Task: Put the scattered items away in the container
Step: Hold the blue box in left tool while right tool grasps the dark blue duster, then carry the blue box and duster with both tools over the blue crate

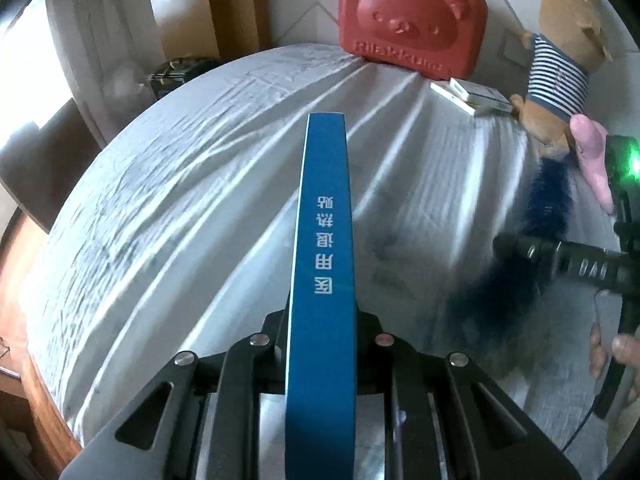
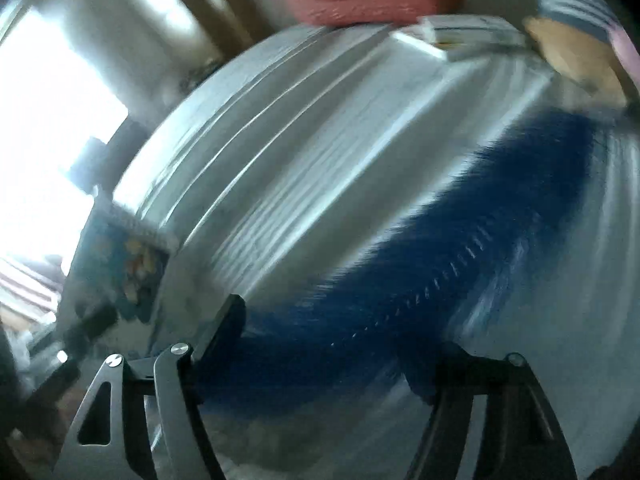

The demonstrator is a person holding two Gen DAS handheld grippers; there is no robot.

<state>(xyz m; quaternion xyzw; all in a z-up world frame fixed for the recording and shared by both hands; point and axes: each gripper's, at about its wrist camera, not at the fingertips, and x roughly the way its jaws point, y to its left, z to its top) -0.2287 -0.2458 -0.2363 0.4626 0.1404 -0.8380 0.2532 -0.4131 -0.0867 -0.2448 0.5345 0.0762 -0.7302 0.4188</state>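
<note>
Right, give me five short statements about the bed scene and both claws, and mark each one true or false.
1. The left claw is shut on a thin blue box. True.
2. The red bear case lies flat in the middle of the sheet. False: it stands at the far edge.
3. The right claw is clamped shut. False: its jaws stand apart, the dark blue bristle brush between them.
4. The plush toy wears a striped shirt. True.
5. The white sheet is smooth. False: it is creased.

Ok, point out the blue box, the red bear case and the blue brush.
blue box (image 1: 322, 248): left wrist view, printed spine.
red bear case (image 1: 408, 24): left wrist view, bear face.
blue brush (image 2: 460, 248): right wrist view, bristles.
</note>
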